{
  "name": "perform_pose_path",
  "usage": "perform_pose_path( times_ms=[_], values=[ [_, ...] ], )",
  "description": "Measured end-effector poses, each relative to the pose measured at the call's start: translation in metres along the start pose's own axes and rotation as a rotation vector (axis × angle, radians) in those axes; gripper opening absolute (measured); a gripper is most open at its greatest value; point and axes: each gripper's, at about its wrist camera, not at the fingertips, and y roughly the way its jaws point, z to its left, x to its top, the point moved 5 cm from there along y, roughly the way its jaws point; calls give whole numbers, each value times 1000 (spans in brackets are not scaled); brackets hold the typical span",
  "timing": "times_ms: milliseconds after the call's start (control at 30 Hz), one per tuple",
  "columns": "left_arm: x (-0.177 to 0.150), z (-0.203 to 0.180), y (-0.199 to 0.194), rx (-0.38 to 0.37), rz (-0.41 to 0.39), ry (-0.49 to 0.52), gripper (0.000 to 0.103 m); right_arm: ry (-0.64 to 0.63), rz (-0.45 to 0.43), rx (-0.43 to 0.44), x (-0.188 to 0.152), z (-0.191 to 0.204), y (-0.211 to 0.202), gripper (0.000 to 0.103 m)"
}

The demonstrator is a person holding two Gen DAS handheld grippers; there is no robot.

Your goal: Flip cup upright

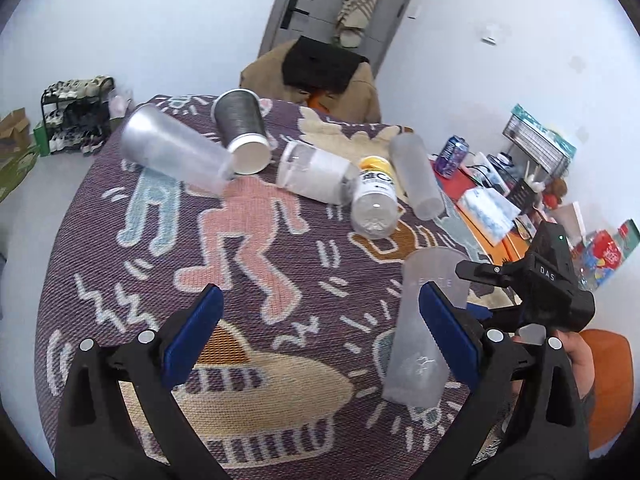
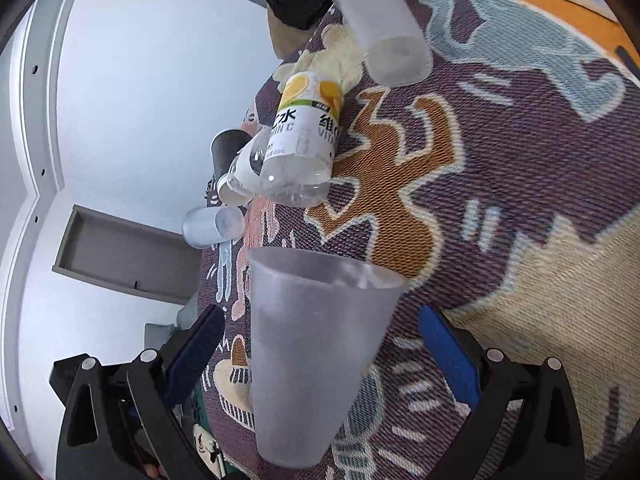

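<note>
A frosted plastic cup (image 2: 312, 356) stands upright on the patterned cloth, mouth up, between the open jaws of my right gripper (image 2: 320, 360), whose blue pads stand apart from its sides. In the left wrist view the same cup (image 1: 424, 320) stands at the right, partly behind my left gripper's right finger. My left gripper (image 1: 320, 336) is open and empty above the cloth. The right gripper's black body (image 1: 548, 284) shows beside the cup.
On the patterned tablecloth (image 1: 280, 248) lie several items on their sides: a clear cup (image 1: 176, 152), a dark paper cup (image 1: 242, 128), a white-labelled bottle (image 1: 316, 176), a yellow-labelled bottle (image 1: 376, 196) and a frosted cup (image 1: 416, 176). A cluttered orange table (image 1: 504, 192) stands right.
</note>
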Motion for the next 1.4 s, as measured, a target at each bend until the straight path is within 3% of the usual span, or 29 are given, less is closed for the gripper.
perform_pose_path(
  times_ms=[167,233,267,333,533,1000,1400],
  values=[
    [-3,16,-5,32,-6,-35,97,5,16,-11,0,2,14,94],
    [-3,21,-8,38,-12,-53,97,-10,22,-33,1,3,20,88],
    [-4,22,-8,37,-13,-56,97,-11,28,-47,1,2,24,79],
    [-5,21,-7,32,-7,-48,97,19,34,-23,2,-1,27,76],
    [-5,8,-4,17,2,-13,97,-41,-34,-8,0,10,2,74],
    [-3,-5,-13,-11,-28,-11,97,-476,-259,-108,-25,83,-61,73],
    [-8,18,-21,9,-45,-66,97,-812,-416,-201,-52,127,-41,73]
  ],
)
